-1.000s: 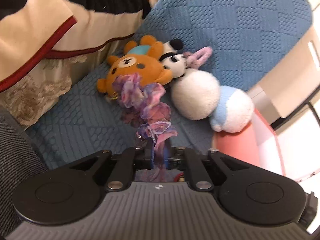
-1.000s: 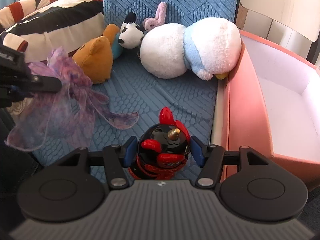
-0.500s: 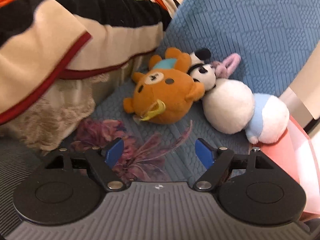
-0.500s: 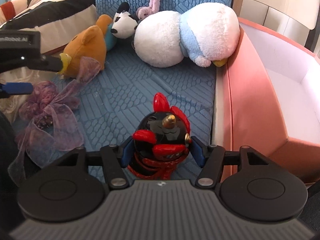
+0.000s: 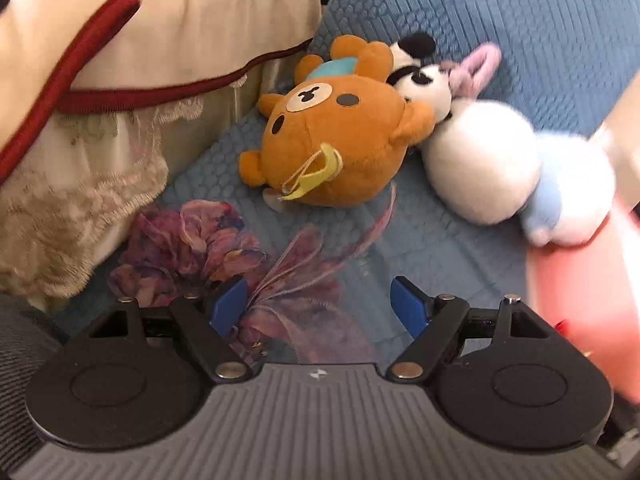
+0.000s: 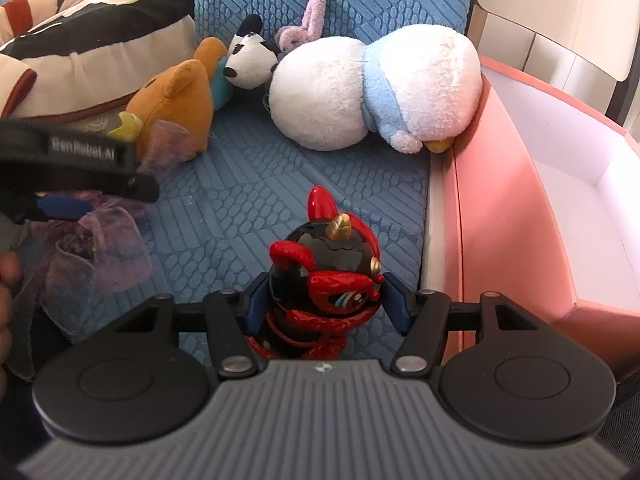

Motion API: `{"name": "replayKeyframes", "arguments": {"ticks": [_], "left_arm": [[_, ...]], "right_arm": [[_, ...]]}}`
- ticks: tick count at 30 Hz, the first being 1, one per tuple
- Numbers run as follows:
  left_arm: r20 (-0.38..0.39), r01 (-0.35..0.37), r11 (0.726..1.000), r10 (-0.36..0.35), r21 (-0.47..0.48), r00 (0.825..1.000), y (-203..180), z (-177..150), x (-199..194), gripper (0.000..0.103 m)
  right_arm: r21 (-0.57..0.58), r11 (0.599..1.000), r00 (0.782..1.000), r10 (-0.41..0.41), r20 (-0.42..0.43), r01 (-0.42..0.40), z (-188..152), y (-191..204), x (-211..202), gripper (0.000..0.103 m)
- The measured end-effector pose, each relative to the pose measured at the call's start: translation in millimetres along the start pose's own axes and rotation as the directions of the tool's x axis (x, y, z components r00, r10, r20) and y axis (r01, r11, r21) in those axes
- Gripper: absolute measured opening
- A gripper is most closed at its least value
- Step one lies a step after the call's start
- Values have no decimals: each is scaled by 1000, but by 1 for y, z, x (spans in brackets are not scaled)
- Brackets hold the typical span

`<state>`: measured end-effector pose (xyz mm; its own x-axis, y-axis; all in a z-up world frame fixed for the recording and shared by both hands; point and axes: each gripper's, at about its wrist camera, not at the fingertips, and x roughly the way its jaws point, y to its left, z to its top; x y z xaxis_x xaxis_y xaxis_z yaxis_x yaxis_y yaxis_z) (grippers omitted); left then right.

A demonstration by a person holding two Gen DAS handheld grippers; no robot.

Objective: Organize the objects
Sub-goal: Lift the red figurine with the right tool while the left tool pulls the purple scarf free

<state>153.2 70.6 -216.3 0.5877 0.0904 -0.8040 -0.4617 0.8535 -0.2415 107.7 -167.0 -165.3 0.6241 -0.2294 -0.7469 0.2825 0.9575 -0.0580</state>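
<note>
Left gripper [image 5: 318, 304] stands wide, nothing pinched; its blue pads [image 5: 229, 304] straddle the purple gauze scarf [image 5: 224, 252], which lies loose on the blue cushion [image 6: 280, 184], just in front of the orange bear plush [image 5: 340, 136]. We read that as a set-down spot near the other soft toys. Right gripper [image 6: 326, 300] is half closed, clamped on the red-and-black figurine [image 6: 326, 276], held upright just above the cushion, beside the pink box [image 6: 520, 208]. We judge the figurine is kept gripped because it is hard and would tip on soft fabric; the box looks like its likely destination. White-and-blue plush [image 6: 380, 88] leans against the box wall, panda plush [image 6: 250, 62] wedged behind the bear, so the toys sit grouped at the backrest.
</note>
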Motion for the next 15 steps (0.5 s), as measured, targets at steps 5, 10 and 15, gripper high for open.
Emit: {"name": "replayKeyframes", "arguments": {"ticks": [5, 10, 15], "left_arm": [[7, -99, 988, 98, 120, 995, -13, -8, 5, 82], [-2, -184, 971, 186, 155, 982, -11, -10, 11, 82], [-22, -212, 968, 216, 131, 976, -2, -9, 15, 67]], "right_arm": [[-4, 1000, 1000, 3, -6, -3, -1, 1, 3, 62], [-14, 1000, 1000, -1, -1, 1, -1, 3, 5, 62], [-1, 1000, 1000, 3, -6, -3, 1, 1, 4, 61]]}}
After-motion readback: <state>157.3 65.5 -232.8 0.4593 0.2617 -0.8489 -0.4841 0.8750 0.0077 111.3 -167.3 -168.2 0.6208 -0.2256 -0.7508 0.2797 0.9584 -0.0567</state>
